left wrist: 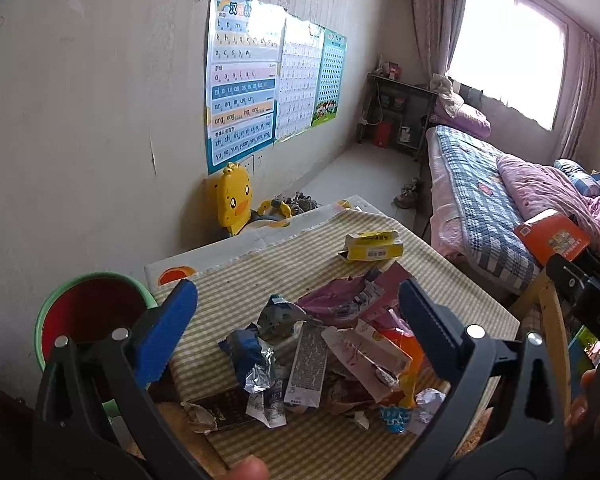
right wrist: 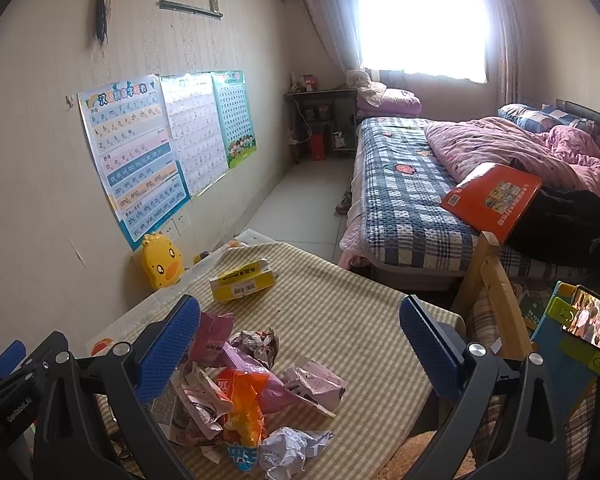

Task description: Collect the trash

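A pile of trash point(left wrist: 328, 352) lies on the striped tablecloth point(left wrist: 440, 280): crumpled wrappers, torn cartons, foil and an orange bag. The same pile point(right wrist: 252, 392) shows in the right wrist view. A yellow box point(left wrist: 374, 245) sits apart at the far side of the table, and the right wrist view shows this yellow box point(right wrist: 242, 280) too. My left gripper point(left wrist: 300, 320) hangs open above the pile with nothing between its blue pads. My right gripper point(right wrist: 300, 344) is open too, over the pile's right part. A green bin with a red inside point(left wrist: 88, 320) stands left of the table.
A bed point(right wrist: 412, 184) with a pink quilt and an orange book point(right wrist: 494, 198) fills the right. A yellow duck toy point(left wrist: 234, 200) leans on the poster wall. A phone on a stand point(right wrist: 592, 322) sits by a wooden chair point(right wrist: 496, 280) at right.
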Tool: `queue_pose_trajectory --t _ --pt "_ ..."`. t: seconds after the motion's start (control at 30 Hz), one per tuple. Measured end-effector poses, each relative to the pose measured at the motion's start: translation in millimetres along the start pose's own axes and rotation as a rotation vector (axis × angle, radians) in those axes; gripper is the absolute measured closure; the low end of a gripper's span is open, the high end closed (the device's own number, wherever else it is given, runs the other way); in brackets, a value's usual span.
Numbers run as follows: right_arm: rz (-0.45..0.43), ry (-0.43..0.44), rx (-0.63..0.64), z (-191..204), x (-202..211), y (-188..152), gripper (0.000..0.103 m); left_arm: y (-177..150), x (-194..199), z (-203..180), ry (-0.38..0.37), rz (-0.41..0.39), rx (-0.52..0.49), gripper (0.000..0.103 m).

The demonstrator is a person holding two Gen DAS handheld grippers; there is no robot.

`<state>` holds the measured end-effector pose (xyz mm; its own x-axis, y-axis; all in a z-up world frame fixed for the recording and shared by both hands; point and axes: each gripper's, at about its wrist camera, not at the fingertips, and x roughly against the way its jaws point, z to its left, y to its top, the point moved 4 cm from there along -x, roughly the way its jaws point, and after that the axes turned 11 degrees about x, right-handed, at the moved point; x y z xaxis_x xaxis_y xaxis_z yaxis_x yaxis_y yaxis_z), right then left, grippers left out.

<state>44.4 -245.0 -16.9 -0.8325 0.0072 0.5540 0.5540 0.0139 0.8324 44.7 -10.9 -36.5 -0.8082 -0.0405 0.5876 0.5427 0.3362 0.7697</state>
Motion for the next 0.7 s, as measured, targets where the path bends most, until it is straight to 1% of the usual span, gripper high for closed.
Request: queue_pose_trajectory --t 0.33,0.7 --pt "0.008 -0.002 0.007 2.3 -1.1 -1.2 0.007 -5.1 -4.9 2.0 0.005 0.022 0.009 0.004" --pt "0.008 -0.003 0.011 3.1 -1.9 -3.3 0.007 -4.9 -3.2 4.8 0.040 0.004 0.005 0.004"
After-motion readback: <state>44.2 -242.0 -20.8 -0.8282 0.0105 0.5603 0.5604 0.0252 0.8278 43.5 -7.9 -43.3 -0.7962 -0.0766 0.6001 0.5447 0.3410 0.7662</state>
